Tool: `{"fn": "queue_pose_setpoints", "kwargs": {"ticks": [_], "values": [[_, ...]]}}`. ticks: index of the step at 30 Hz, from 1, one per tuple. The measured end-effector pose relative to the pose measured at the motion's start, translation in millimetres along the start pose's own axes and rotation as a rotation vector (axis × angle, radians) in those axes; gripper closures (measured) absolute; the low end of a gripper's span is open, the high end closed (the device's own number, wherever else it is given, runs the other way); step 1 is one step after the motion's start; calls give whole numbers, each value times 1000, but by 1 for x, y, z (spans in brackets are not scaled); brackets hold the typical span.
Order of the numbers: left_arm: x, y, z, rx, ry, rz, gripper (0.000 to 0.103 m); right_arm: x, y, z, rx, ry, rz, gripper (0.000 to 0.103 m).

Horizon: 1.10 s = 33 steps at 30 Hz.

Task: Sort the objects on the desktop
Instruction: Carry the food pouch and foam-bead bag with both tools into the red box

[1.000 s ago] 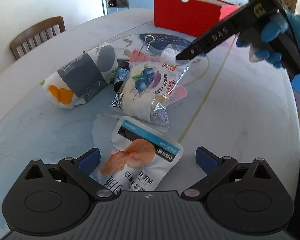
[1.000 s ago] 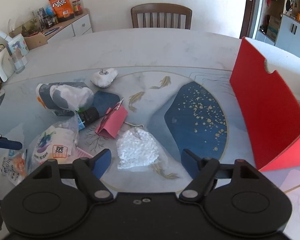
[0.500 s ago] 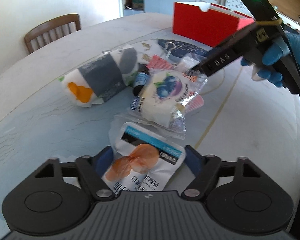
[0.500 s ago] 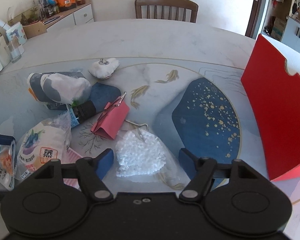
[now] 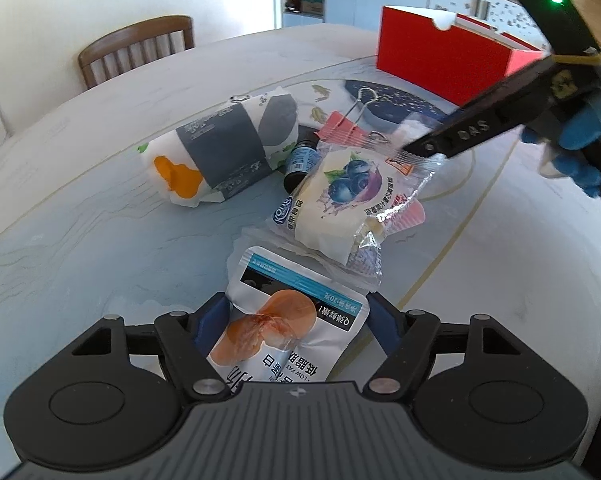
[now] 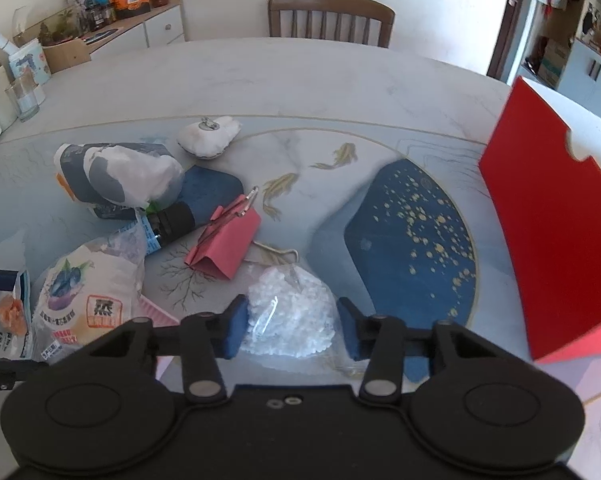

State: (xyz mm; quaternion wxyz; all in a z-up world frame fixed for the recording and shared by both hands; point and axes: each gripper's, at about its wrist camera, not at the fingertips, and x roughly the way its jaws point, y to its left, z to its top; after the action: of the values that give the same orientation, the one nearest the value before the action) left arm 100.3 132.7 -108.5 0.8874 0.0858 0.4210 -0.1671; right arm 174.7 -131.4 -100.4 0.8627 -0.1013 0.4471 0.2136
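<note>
Marble-look worktop, pale, with painted fish and a dark blue gold-flecked patch; objects clustered on its near left part in the right wrist view. Red cardboard box stands open at the worktop's right edge, well apart from the cluster.

Largest loose item: white wrapped pack with grey band and orange mark, lying on its side. Just beside it, a blueberry-print bun in clear wrapper, overlapping a pink ridged piece under its far corner. Small dark bottle with blue label lies between pack and bun.

Snack pouch with orange picture sits between the blue pads of the left claw; jaws closing, pads pressed to both pouch edges.

Bag of white pellets lies between the pads of the right claw; jaws closing, left pad against the bag, right pad at its clear edge, contact there unclear. Blue-gloved hand carries this claw.

Pink binder clip near the pellet bag, not touching. Small white plush keyring farther back, alone.
</note>
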Motion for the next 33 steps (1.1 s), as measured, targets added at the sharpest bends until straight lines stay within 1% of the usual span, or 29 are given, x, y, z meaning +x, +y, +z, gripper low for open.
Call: {"fn": "queue_pose_setpoints", "kwargs": {"ticks": [5, 11, 14, 19, 24, 33], "values": [[-5, 2, -4, -56, -7, 2, 30, -11, -5, -8, 21, 21, -10, 63], [-17, 11, -13, -168, -10, -1, 30, -29, -13, -25, 48, 43, -13, 65], [-24, 15, -17, -218, -6, 1, 30, -41, -16, -34, 65, 41, -8, 65], [-38, 14, -17, -265, -12, 11, 30, -65, -23, -41, 98, 18, -1, 66], [-50, 5, -5, -286, -41, 31, 30, -86, -36, -43, 147, -8, 20, 66], [-68, -25, 34, -341, -132, 58, 30, -112, -68, -37, 157, -49, 61, 66]]}}
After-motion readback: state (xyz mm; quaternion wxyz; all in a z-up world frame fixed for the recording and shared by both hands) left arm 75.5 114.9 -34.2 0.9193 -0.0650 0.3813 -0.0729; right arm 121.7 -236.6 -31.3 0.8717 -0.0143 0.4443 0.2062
